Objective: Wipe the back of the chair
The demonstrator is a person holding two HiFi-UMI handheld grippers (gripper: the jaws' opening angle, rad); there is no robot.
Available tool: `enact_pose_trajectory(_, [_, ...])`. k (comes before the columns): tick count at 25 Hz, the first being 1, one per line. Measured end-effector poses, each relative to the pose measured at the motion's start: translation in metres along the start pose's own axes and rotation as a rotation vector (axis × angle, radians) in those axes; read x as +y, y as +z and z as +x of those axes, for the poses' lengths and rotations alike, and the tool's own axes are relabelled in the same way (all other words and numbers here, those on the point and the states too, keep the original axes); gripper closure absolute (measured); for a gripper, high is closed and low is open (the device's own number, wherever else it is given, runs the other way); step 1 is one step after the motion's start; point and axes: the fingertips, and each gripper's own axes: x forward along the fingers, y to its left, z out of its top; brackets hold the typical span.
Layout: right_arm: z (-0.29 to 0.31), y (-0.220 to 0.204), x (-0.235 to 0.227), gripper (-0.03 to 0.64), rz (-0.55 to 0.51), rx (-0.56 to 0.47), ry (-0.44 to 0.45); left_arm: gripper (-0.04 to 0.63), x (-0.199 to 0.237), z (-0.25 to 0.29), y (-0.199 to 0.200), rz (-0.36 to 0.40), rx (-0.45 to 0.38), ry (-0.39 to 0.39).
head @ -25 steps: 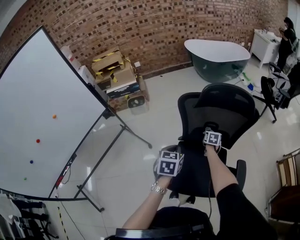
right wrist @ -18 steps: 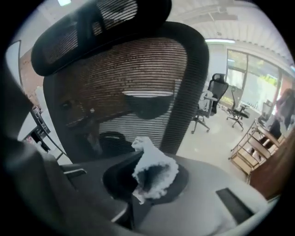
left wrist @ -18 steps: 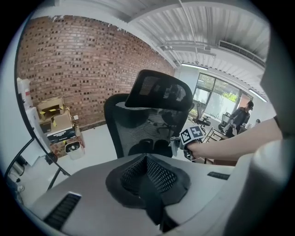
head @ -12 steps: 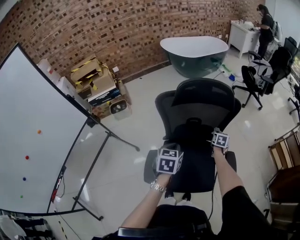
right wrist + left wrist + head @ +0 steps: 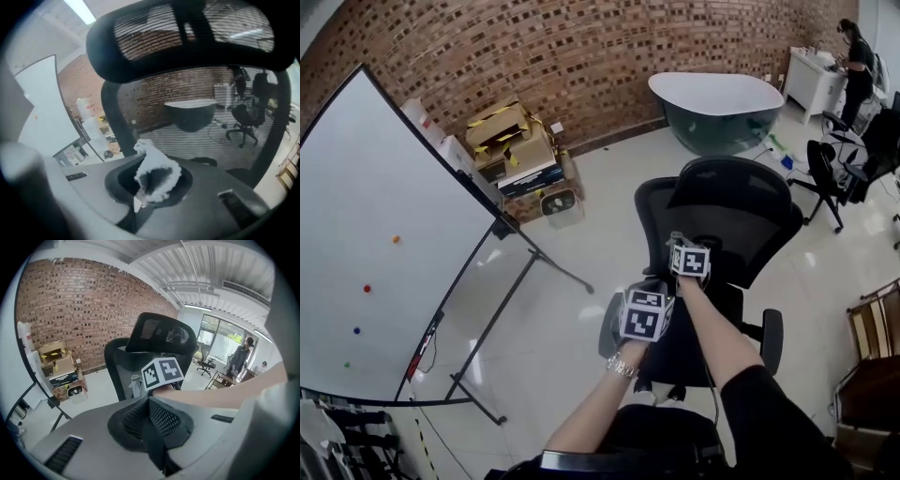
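Nearby whiteboard [image 5: 384, 234] left, bathtub [image 5: 717, 108] behind chair [image 5: 741, 216]; right gripper [image 5: 150, 187] pinching cloth [image 5: 157, 168].

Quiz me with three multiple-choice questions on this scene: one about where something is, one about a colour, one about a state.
1. The bathtub stands:
A) beyond the chair, by the brick wall
B) right at the person's feet
C) on a shelf

2. The cloth in the right hand-held gripper is:
A) blue
B) white
C) red

3. The left hand-held gripper has its jaws:
A) wide apart
B) shut on the cloth
C) together, empty

Answers:
1 A, since the head view shows it past the chair at the wall.
2 B, since the right gripper view shows white fabric clamped.
3 C, since the left gripper view shows the jaws meeting with nothing between.
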Motion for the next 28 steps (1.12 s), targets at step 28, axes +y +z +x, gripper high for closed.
enact_pose_trajectory(28, [-0.095, 0.044, -0.167, 0.586, -0.030, -0.104, -0.258, 0.597, -0.017, 0.001, 0.013, 0.000, -0.043, -0.044])
